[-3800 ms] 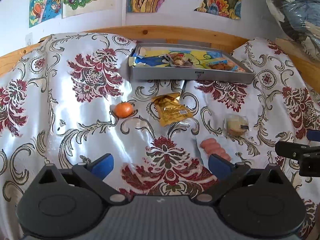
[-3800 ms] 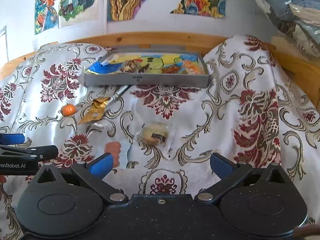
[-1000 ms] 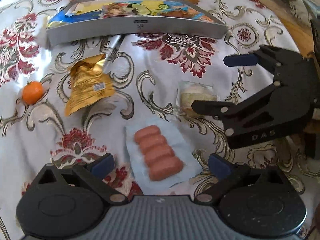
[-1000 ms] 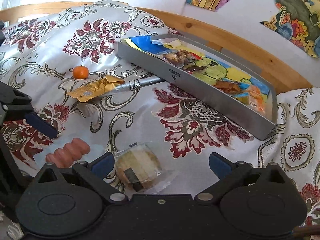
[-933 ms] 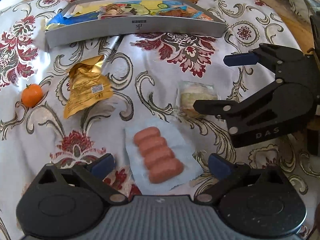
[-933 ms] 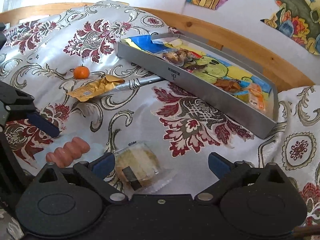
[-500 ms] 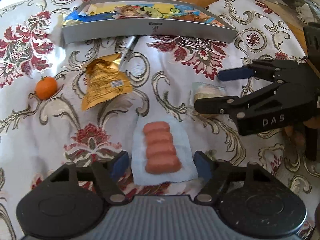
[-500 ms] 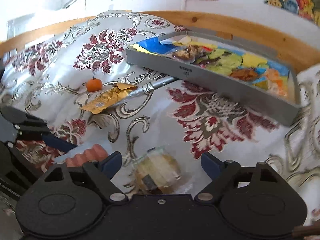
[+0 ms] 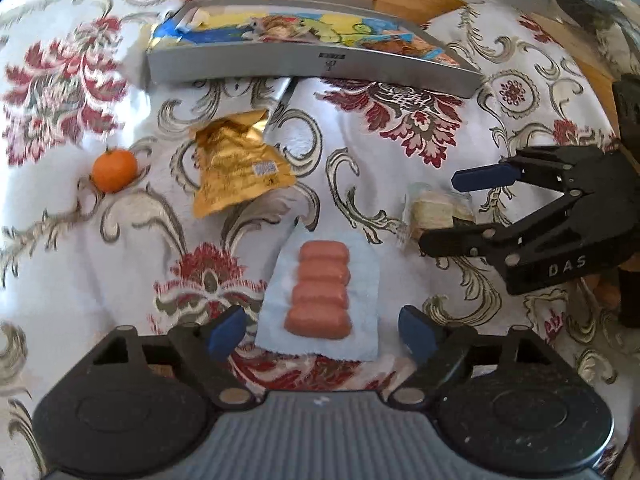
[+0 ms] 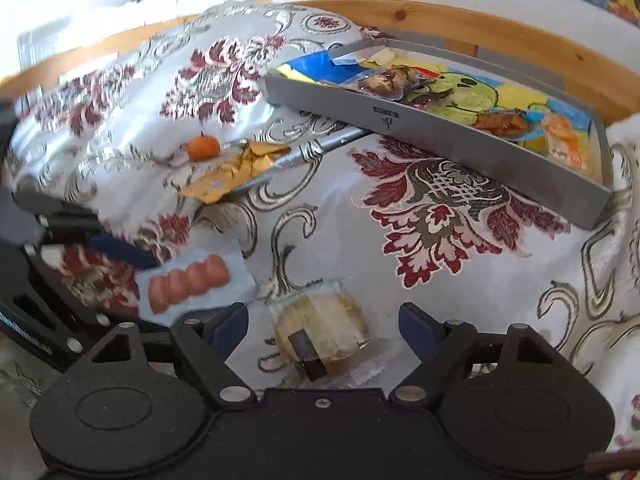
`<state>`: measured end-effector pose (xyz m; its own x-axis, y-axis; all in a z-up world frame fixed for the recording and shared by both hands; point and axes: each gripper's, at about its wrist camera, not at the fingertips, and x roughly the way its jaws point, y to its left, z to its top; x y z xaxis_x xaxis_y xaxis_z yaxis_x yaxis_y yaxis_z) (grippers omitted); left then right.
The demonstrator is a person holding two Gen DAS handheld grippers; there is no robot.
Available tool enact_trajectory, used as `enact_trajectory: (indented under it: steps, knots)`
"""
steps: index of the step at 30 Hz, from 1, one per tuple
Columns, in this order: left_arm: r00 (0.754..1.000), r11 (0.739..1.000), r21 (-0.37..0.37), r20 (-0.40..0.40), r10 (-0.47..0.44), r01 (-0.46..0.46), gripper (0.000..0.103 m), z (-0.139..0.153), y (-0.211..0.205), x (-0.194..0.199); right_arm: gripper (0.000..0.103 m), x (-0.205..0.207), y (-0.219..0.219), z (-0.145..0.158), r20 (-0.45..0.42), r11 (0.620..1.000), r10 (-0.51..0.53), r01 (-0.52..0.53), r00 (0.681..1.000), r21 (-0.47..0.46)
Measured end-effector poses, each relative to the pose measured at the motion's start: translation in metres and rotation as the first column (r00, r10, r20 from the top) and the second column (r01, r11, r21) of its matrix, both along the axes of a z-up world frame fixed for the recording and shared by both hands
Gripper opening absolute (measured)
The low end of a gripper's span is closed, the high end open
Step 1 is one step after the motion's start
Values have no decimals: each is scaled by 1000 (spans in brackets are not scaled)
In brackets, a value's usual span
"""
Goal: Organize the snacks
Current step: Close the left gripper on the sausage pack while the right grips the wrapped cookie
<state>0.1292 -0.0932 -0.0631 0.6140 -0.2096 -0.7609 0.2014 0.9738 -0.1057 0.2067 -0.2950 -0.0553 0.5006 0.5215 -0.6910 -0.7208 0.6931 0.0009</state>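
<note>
Our grey tray (image 9: 312, 65) sits far ahead of both. The left hand-held gripper (image 9: 322, 330), released, straddles the sausage pack (image 9: 320, 289); its film could slip or crumple. The right hand-held gripper (image 10: 323, 330), released, brackets the wrapped cake (image 10: 324, 330), which might squash.

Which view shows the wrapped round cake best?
Right wrist. The wrapped round cake lies close and whole between the open right gripper fingers, its clear wrapper and dark label visible. In the left wrist view the cake is smaller and partly hidden by the right gripper's lower finger.
</note>
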Motion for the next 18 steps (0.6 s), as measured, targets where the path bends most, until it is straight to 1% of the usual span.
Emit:
enact_trajectory:
  steps: [3, 6, 11, 13, 16, 18]
  knots:
    - [999, 998, 53, 13, -45, 44, 88, -1, -6, 4, 84, -3, 3, -5, 42, 998, 24, -21, 999, -67]
    - [997, 994, 71, 4, -83, 83, 89, -2, -10, 7, 84, -6, 4, -7, 66, 995, 46, -40, 997, -92]
    - [993, 991, 69, -16, -117, 118, 93, -3, -12, 16, 86, -9, 9, -8, 94, 993, 66, -56, 993, -107]
    - [994, 992, 60, -23, -107, 108, 93, -5, -10, 20, 86, -9, 10, -9, 99, 992, 66, -55, 993, -112]
    - [996, 997, 15, -36, -79, 80, 90, -7, -1, 25, 86, -8, 11, -10, 101, 993, 60, -50, 993, -106]
    - [997, 998, 6, -35, -68, 68, 84, -7, 2, 27, 86, -9, 12, -11, 107, 993, 59, -48, 992, -104]
